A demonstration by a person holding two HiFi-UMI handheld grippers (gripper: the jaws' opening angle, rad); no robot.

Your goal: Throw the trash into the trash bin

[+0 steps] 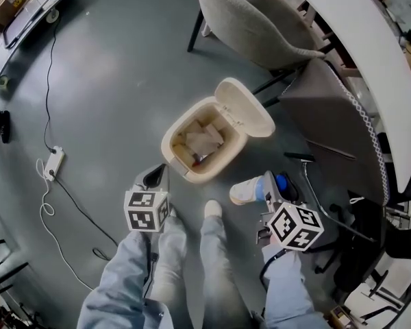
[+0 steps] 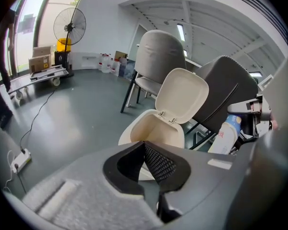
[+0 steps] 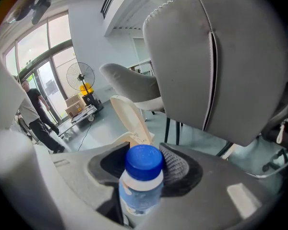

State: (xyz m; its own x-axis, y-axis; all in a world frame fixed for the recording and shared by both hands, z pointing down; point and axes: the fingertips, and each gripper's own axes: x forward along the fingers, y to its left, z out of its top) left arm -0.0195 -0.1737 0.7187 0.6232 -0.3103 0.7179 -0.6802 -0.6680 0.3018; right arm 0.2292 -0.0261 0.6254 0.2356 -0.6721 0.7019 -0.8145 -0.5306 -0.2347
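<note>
My right gripper (image 1: 269, 190) (image 3: 144, 166) pinches a bottle (image 1: 248, 190) (image 3: 141, 188), white with a blue cap, its pads on either side just under the cap. In the head view the bottle lies across, cap towards my gripper and base towards 9 o'clock. It hangs over the grey floor (image 1: 116, 74), clear of the bin (image 1: 172, 134) and at about 4 o'clock from it. My left gripper (image 1: 155, 177) (image 2: 145, 163) has its pads pressed together at the tips with nothing between them, and it sits just off the bin's rim at about 7 o'clock. The bin (image 2: 134, 128) is cream-coloured, and its lid (image 1: 245, 107) (image 2: 181, 96) (image 3: 129, 115) stands tipped back on the 2 o'clock side. Crumpled paper (image 1: 204, 141) lies inside. From the left gripper view the bottle (image 2: 224, 137) shows at 3 o'clock of the bin. Two grey chairs (image 1: 250, 19) stand beyond the bin at 1 o'clock. A power strip (image 1: 53, 162) lies on the floor well off at 9 o'clock. My shoe (image 1: 212, 209) is at 6 o'clock of the bin.
</note>
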